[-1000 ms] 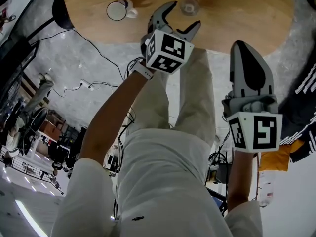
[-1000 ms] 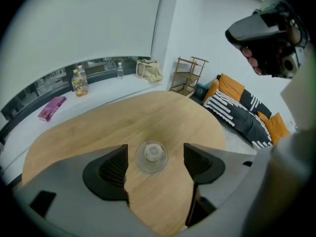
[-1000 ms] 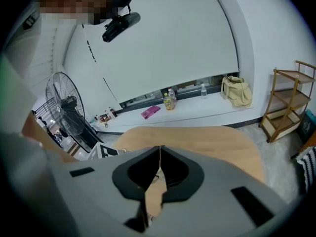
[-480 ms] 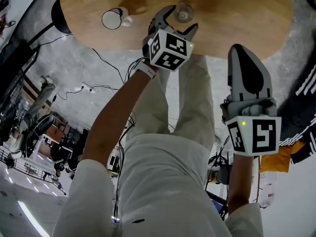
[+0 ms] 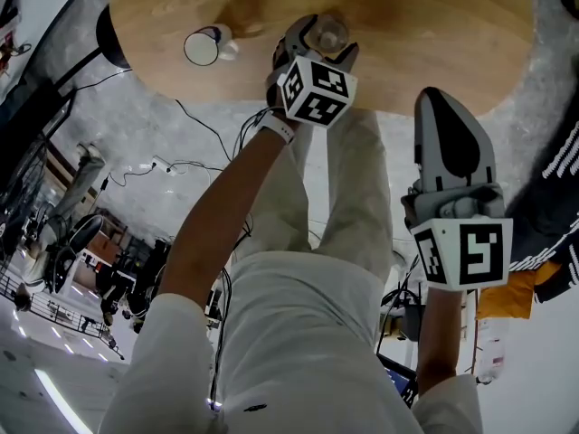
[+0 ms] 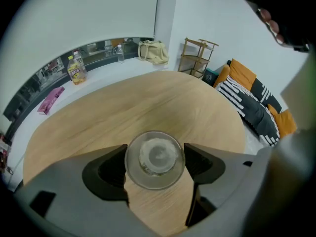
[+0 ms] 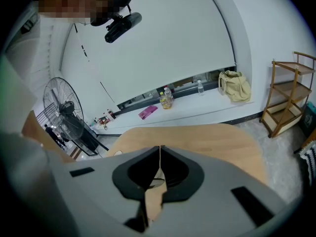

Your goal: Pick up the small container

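Observation:
The small container [image 5: 331,32] is a clear, round glass pot standing on the round wooden table [image 5: 434,25]. In the left gripper view the small container [image 6: 154,158] sits right between the two jaws; the left jaw is at its side and a thin gap shows at the right jaw. My left gripper [image 5: 319,40] is open around it, as the left gripper [image 6: 155,155] view shows. My right gripper [image 5: 445,96] is shut and empty, held short of the table's near edge above the person's legs. Its closed tips, the right gripper [image 7: 159,148], point at the table.
A white mug [image 5: 202,45] stands on the table left of the container. Cables [image 5: 181,107] lie on the floor near the table. Striped cushions [image 6: 252,105] and a wooden shelf [image 6: 197,57] are beyond the table; a fan [image 7: 64,117] stands at the left.
My left gripper has moved forward over the table, so the small container now sits between its jaws. The right gripper has barely moved.

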A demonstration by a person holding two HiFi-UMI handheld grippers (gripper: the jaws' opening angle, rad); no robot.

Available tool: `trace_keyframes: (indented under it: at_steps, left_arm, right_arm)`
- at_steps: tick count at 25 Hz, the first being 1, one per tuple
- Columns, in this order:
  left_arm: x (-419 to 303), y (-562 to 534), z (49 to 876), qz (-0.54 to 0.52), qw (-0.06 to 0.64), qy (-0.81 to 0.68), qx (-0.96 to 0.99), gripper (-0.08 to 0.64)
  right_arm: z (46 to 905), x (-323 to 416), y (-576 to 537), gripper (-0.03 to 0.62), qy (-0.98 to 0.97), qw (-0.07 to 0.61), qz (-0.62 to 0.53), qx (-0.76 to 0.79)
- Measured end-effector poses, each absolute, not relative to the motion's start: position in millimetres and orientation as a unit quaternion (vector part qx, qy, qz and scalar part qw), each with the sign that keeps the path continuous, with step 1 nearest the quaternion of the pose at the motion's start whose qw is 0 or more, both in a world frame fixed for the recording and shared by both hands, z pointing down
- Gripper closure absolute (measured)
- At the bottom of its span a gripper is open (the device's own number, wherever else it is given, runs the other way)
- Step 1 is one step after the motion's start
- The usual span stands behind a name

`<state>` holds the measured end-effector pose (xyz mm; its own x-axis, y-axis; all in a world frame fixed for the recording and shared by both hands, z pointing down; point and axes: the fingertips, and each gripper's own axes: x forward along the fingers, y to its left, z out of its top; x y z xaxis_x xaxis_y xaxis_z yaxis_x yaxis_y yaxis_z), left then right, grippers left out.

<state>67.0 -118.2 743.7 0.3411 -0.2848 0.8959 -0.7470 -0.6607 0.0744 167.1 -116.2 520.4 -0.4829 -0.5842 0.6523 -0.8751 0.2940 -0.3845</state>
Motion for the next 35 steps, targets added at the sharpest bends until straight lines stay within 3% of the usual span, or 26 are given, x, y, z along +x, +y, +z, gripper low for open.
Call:
trace_keyframes:
  at_steps: [9,25,35]
  left_arm:
    - [60.0,-122.7,771.6,0.495,0.260,-0.341,0.755,0.219]
    - [67.0,-137.3,768.9,0.480,0.192,-0.345,0.783,0.221]
    - [66.2,-135.5,771.5,0.481,0.213,-0.329,0.784,0.219]
  right_arm:
    - [523.1,172.8,-117.6,0.580,-0.772,0.198,0.374,0.474]
    - [527.4,159.5,-113.0,0.581,-0.773,0.203,0.375,0.470]
    - [526.1,147.4,-112.8,0.583,-0.775,0.209,0.370,0.467]
